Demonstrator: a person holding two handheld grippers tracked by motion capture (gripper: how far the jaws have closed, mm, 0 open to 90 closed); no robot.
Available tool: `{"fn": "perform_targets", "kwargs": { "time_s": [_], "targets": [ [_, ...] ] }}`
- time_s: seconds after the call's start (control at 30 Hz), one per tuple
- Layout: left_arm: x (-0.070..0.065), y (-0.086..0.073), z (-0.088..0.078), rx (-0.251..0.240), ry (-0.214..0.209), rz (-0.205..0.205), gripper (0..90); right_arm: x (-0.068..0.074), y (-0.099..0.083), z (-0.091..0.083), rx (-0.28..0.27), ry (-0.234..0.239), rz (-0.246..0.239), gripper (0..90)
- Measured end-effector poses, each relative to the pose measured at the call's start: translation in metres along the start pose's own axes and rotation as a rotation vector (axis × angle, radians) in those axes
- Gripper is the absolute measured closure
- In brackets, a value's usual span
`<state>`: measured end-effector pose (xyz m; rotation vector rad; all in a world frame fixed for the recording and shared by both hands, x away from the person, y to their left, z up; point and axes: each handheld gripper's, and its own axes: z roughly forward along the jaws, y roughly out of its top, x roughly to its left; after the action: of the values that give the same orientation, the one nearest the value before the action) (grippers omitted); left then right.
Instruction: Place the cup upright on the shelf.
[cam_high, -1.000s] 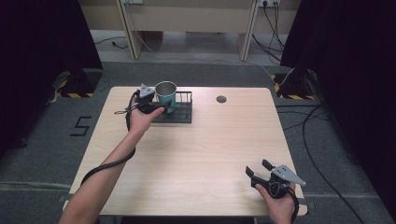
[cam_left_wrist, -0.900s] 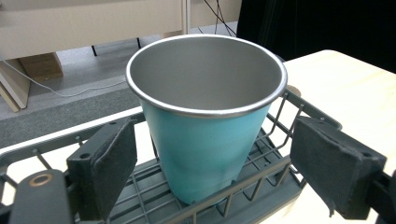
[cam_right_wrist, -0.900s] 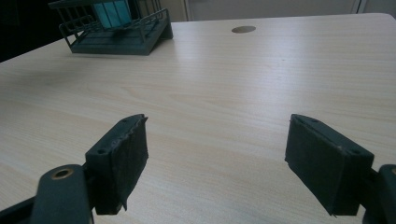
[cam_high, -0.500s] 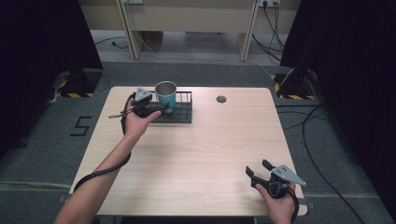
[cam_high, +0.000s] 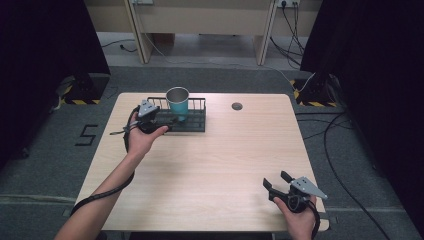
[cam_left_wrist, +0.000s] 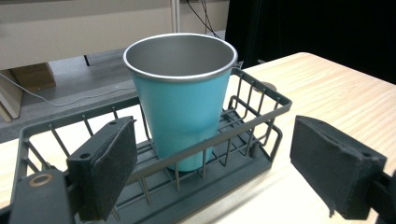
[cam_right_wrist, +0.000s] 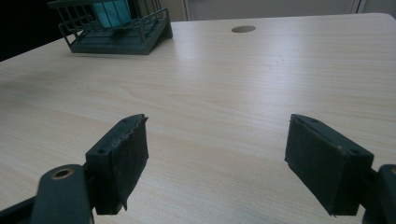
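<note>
The cup (cam_left_wrist: 181, 100) is blue on the outside and shiny grey inside, with a thin silver rim. It stands upright in a dark wire rack (cam_left_wrist: 254, 142) at the far side of the table (cam_high: 215, 165).

Closest to me, at the near right corner of the table, is the right gripper (cam_high: 278, 185). A hand (cam_high: 296, 220) holds it from below, and it sits low over the wood. Its jaws are spread wide apart and there is nothing between them. In the right gripper view I see bare table between the two black pads (cam_right_wrist: 126, 158), with the rack and a bit of the cup far off at the top left. A small round hole (cam_right_wrist: 243, 29) in the table lies far ahead too.

Farther away, the left arm (cam_high: 107, 192) stretches from the near left edge up to the rack. The left hand (cam_high: 142, 137) holds the left gripper (cam_high: 167, 121) right at the near left part of the rack. Its jaws are wide apart too and they grip nothing. In the left gripper view one pad (cam_left_wrist: 105, 161) is over the rack and the other pad sits outside it, above the table. The cup stands between them but a little farther back, not touching either pad.

The cup has wider top than bottom. It looks empty.
</note>
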<state>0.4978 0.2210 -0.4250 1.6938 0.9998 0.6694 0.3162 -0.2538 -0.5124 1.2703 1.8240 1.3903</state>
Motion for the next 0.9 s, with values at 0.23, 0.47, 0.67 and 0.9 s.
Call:
{"fn": "perform_targets", "kwargs": {
  "time_s": [0.23, 0.47, 0.67, 0.9],
  "targets": [
    [-0.003, -0.008, -0.010, -0.009, -0.014, -0.001, 14.2, 0.000, 0.000, 0.000, -0.001, -0.001, 0.001, 22.0],
    [-0.005, -0.015, -0.021, -0.008, -0.019, 0.005, 14.2, 0.000, 0.000, 0.000, 0.000, 0.000, 0.008, 22.0],
    [-0.006, -0.023, -0.032, -0.003, -0.027, 0.008, 14.2, 0.000, 0.000, 0.000, -0.001, -0.001, 0.010, 22.0],
    [-0.005, -0.030, -0.043, -0.008, -0.028, 0.011, 14.2, 0.000, 0.000, 0.000, 0.000, -0.002, 0.010, 22.0]
  ]
}}
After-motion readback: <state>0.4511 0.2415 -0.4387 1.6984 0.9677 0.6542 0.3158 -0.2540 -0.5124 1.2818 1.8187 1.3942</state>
